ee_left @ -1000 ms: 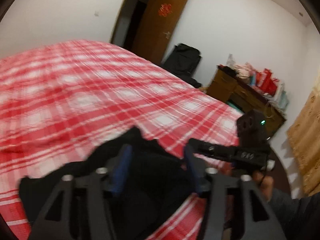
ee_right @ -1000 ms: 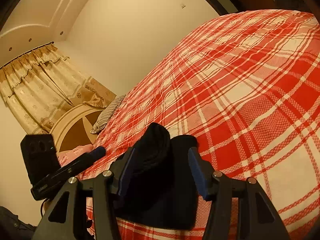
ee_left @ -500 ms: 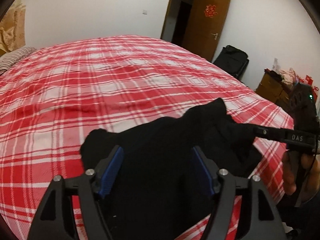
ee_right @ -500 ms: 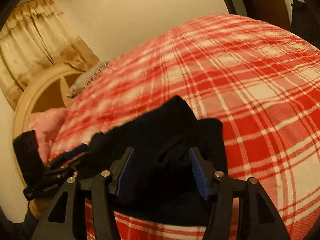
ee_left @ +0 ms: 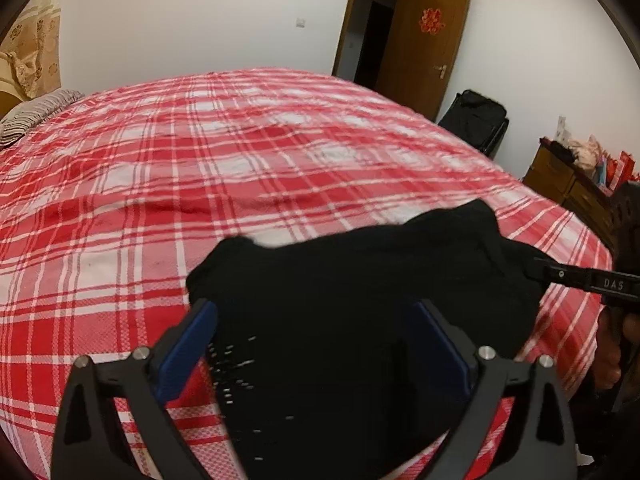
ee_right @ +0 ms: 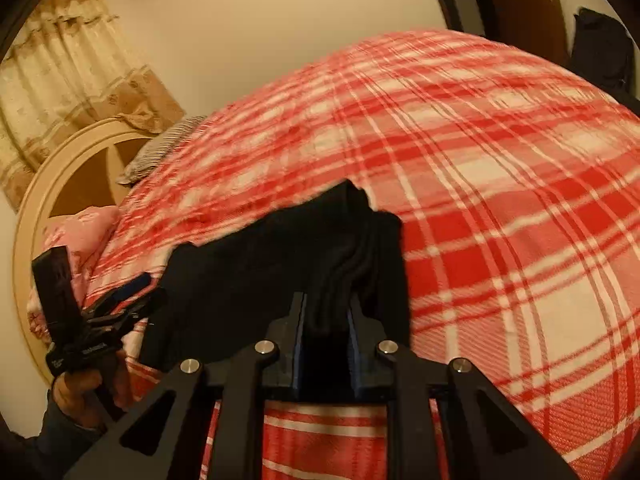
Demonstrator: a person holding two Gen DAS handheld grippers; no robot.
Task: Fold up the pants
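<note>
Both tools on the pants.
Right tool point(ee_right: 325, 312) pinches a bunched fold of the black fabric pants point(ee_right: 280, 264); left tool point(ee_left: 316, 324) is spread, straddling them over the red-and-white plaid bed point(ee_left: 200, 168).

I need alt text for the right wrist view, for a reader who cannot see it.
The right gripper is closed on a bunched fold of black pants lying on a red and white plaid bed cover. At left, a hand holds the left gripper at the pants' other edge.
</note>
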